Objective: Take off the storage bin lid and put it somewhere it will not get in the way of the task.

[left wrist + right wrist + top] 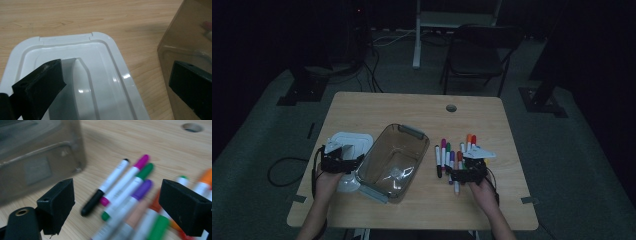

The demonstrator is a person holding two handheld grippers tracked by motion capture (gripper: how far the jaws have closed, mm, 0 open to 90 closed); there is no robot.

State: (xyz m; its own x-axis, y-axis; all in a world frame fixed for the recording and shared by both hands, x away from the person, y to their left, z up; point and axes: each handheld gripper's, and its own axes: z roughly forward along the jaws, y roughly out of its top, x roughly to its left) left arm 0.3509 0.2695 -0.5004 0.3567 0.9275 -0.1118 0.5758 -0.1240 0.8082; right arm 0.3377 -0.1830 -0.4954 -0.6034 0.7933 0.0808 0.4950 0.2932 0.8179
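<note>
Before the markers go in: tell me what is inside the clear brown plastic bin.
The clear brown plastic bin holds no markers; its see-through floor shows the wooden table beneath, plus a pale glare patch. The coloured markers lie beside it. The inner near corner under the rim is hard to make out.

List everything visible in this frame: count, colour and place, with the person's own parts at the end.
table: one, light wood, centre of the dark room
bin: one, clear brownish, open, left of table centre
lid: one, white, flat on the table left of the bin
markers: a loose bunch, exact count unclear; black, pink, green, purple, orange and red caps; right of the bin
chair: one, dark, beyond the table
left gripper: black, open, over the lid
right gripper: black, open, over the markers
</note>
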